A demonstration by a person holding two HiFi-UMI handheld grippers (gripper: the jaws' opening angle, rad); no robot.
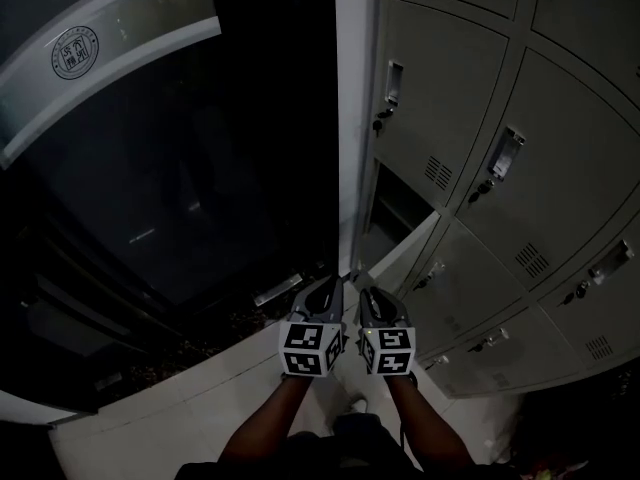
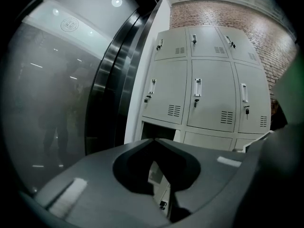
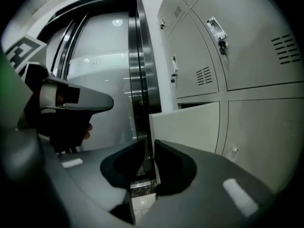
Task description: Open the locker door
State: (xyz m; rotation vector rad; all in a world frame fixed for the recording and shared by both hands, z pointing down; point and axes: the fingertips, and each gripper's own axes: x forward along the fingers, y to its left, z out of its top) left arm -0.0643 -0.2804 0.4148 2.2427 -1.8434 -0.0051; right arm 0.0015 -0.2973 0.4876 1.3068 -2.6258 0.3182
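Swung well out from the locker bank (image 1: 560, 88): the locker door (image 1: 400, 258) (image 3: 185, 125), in the leftmost column, just under a taller door (image 1: 425, 108) with a key in its lock. Bared behind it, a dark compartment (image 1: 400, 208). Pinched on the door's free edge by the right gripper (image 1: 367, 290) (image 3: 148, 142), jaws nearly together with the thin panel between them. Held just beside, to the left, the left gripper (image 1: 335, 280) (image 2: 156, 140), tips touching and nothing between. Reached forward side by side on two bare forearms (image 1: 265, 428), marker cubes (image 1: 310, 348) turned up toward the head camera. Further left, past a white pillar (image 1: 353, 118), a dark glass door (image 1: 150, 168) with a round emblem (image 1: 74, 52). Underfoot, pale floor (image 1: 200, 408).
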